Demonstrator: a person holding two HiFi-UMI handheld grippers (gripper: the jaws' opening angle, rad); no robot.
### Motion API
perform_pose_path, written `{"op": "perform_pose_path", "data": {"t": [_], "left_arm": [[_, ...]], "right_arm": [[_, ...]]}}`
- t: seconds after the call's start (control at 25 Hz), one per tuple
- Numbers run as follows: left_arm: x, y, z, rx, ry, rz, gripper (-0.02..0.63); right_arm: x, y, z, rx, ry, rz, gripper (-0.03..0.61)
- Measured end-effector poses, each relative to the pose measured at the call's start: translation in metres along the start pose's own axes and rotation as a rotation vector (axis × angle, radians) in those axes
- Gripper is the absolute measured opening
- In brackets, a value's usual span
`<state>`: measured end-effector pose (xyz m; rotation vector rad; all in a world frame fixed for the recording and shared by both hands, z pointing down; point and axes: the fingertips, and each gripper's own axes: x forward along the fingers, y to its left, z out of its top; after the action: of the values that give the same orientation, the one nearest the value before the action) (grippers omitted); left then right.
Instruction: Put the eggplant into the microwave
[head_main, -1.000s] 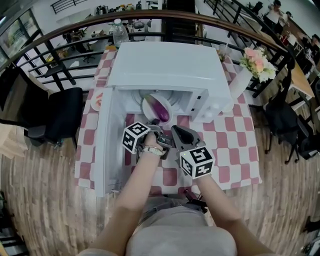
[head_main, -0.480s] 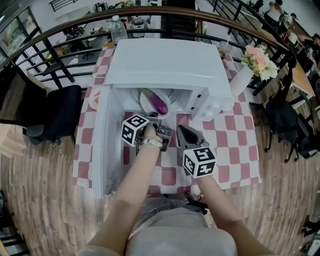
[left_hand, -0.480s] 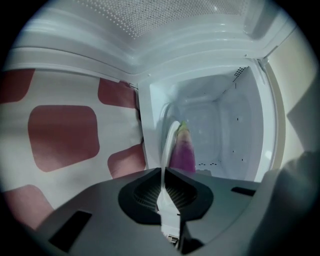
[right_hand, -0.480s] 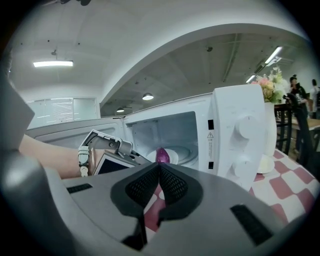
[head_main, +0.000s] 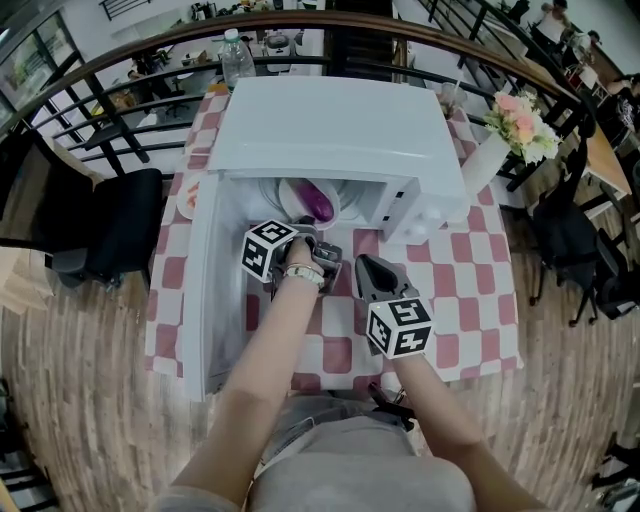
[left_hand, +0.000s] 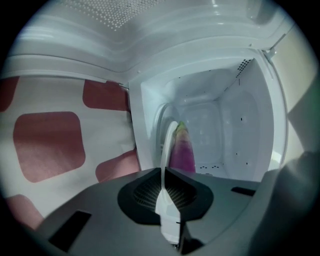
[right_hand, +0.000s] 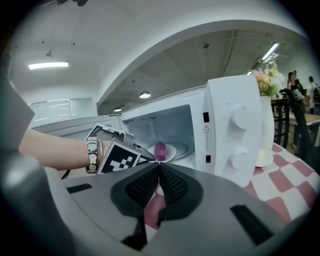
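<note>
A purple eggplant (head_main: 319, 204) lies on a white plate (head_main: 296, 203) at the mouth of the white microwave (head_main: 330, 130), whose door (head_main: 203, 290) hangs open to the left. My left gripper (head_main: 306, 233) is shut on the plate's near rim. In the left gripper view the plate (left_hand: 167, 142) shows edge-on between the closed jaws of the left gripper (left_hand: 164, 172), and the eggplant (left_hand: 183, 152) sits beyond it inside the cavity. My right gripper (head_main: 363, 266) hovers over the tablecloth right of the left one. Seen in its own view, the right gripper (right_hand: 159, 167) is shut and holds nothing.
The microwave stands on a red-and-white checkered tablecloth (head_main: 470, 290). A vase of flowers (head_main: 512, 128) is at the right, a water bottle (head_main: 237, 60) behind, a small plate (head_main: 190, 200) at the left. A dark chair (head_main: 110, 235) and a railing (head_main: 90, 90) flank the table.
My left gripper has pushed the plate with the eggplant further into the microwave. The right gripper has shifted slightly, still shut and with nothing in it.
</note>
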<state>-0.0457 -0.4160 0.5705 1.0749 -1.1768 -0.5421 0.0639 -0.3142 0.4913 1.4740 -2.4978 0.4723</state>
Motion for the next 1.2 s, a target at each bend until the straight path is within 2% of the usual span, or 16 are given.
{"op": "perform_pose_path", "data": {"t": [0.16,0.32,0.48,1.2], "left_arm": [[0.004,0.001,0.002,-0.004,0.021,0.038,0.038],[0.008,0.01,0.004,-0.025,0.033,0.075,0.14],[0.013,0.012,0.008,-0.021,0.027,0.091,0.181],[0.041,0.014,0.014,-0.036,0.055,0.125,0.258]], "right_arm": [[0.002,0.0,-0.003,0.006,0.012,0.002,0.025],[0.004,0.0,-0.006,0.009,0.022,0.007,0.025],[0.007,0.0,-0.007,0.012,0.027,0.01,0.025],[0.011,-0.013,-0.016,0.039,0.045,-0.013,0.025]]}}
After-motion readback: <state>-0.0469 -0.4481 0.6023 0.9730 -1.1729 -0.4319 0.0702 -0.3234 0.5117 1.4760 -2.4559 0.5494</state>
